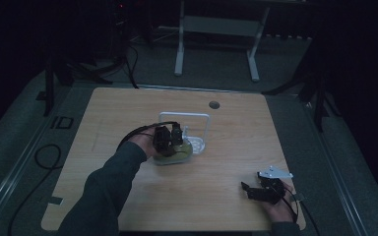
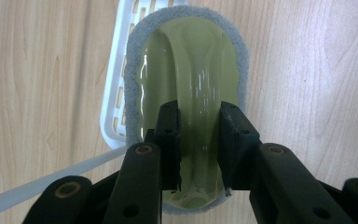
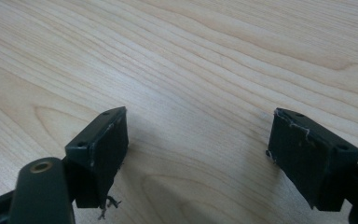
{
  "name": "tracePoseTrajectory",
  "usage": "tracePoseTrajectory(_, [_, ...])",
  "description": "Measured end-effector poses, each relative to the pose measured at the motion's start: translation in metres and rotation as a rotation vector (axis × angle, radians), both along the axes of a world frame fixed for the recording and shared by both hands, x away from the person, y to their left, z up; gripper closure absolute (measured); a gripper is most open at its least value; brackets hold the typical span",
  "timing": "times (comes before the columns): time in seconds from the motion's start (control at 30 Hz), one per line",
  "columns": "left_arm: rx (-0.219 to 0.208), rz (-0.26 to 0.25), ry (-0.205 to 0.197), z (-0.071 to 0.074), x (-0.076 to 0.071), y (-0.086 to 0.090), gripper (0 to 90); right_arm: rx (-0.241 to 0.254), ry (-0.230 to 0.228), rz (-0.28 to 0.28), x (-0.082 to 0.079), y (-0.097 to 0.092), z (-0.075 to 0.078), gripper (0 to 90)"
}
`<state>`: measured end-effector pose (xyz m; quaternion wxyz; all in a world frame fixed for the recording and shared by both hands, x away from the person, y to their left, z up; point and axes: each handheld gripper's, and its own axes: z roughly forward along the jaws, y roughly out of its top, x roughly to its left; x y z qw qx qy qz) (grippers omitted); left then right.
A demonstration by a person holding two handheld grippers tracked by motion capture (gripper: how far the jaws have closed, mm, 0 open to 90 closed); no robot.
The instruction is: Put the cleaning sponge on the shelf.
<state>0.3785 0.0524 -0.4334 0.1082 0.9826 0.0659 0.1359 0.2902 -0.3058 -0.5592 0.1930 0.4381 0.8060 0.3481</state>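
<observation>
The left gripper (image 2: 199, 149) has its two black jaws pressed against the raised handle of an oval scrubbing brush of glossy olive-green plastic with a grey felt-like rim (image 2: 191, 84); the handle sits between the pads, which touch it on both sides. In the left gripper view the long axis of the brush runs straight away from the jaws, with its rounded far end pointing to the top of the picture. The brush lies partly over a white slotted plastic tray (image 2: 114, 88), which is on the pale wooden table (image 2: 37, 93). In the high view the left gripper (image 1: 170, 137) and the brush (image 1: 177, 156) are near the middle of the table, just in front of a white wire frame (image 1: 184, 115). The right gripper (image 3: 198, 149) rests low over the bare wood near the right front corner (image 1: 256, 191), with its jaws spread wide and nothing between them.
</observation>
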Motion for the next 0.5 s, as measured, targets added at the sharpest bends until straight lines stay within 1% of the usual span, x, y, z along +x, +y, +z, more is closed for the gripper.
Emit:
tracePoseTrajectory(0.1, [0.005,0.001,-0.009,-0.0011,0.0005,-0.0002,71.7,0.000,0.000,0.000,0.0000,0.0000,0.0000,19.3])
tracePoseTrajectory(0.17, [0.000,-0.012,-0.007,-0.0018,0.0015,-0.0004,71.8,0.000,0.000,0.000,0.0000,0.0000,0.0000,19.3])
tracePoseTrajectory(0.27, [-0.005,-0.028,-0.016,-0.0023,0.0021,-0.0012,71.8,0.000,0.000,0.000,0.0000,0.0000,0.0000,19.3])
tracePoseTrajectory(0.47, [0.002,-0.044,-0.026,-0.0030,0.0045,-0.0035,71.8,0.000,0.000,0.000,0.0000,0.0000,0.0000,19.3])
tracePoseTrajectory(0.5, [0.006,-0.046,-0.033,-0.0030,0.0051,-0.0038,71.8,0.000,0.000,0.000,0.0000,0.0000,0.0000,19.3])
